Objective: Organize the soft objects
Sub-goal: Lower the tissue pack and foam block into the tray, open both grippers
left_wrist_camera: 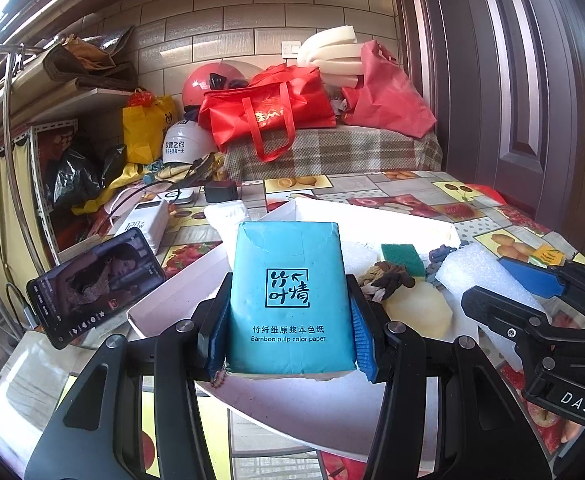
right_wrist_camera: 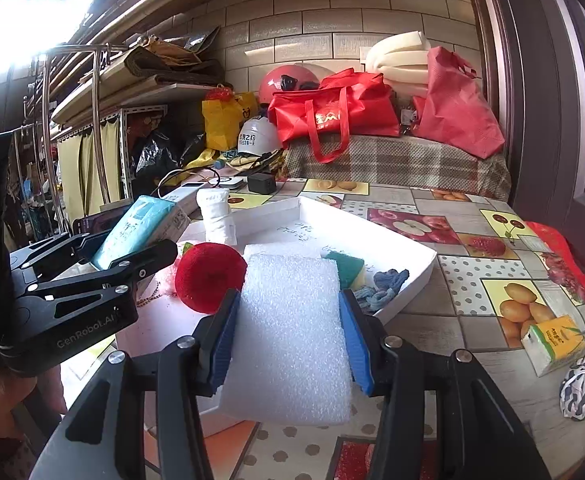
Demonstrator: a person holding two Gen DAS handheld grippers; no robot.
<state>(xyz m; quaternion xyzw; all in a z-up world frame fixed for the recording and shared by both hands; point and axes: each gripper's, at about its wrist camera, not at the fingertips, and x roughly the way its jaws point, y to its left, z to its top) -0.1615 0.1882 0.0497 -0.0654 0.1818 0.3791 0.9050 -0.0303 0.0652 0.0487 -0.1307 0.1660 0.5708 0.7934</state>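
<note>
Blue pads of the left hand-held gripper (left_wrist_camera: 288, 324) are clamped on the two long sides of a turquoise tissue pack (left_wrist_camera: 288, 292), which stands on end between them with its long axis running forward along the fingers, its far end tipped up over the near left part of the white tray (right_wrist_camera: 420, 258). The right hand-held gripper (right_wrist_camera: 290, 340) is clamped likewise on a white foam sheet (right_wrist_camera: 288, 332), long axis also pointing away from the hand, its far edge reaching over the tray's near rim. Both loads lie straight ahead of their grippers and the tray is directly in front of both, so the coming move looks like a short push forward and down. Inside the tray already sit a red ball (right_wrist_camera: 208, 278), a green sponge (right_wrist_camera: 346, 268), a blue cloth (right_wrist_camera: 386, 286) and a white roll (right_wrist_camera: 216, 216). Free floor shows mostly at the tray's middle and far side; the left hand seems nearer that space. A juice carton (right_wrist_camera: 554, 344) rests apart on the counter (right_wrist_camera: 464, 320).
</note>
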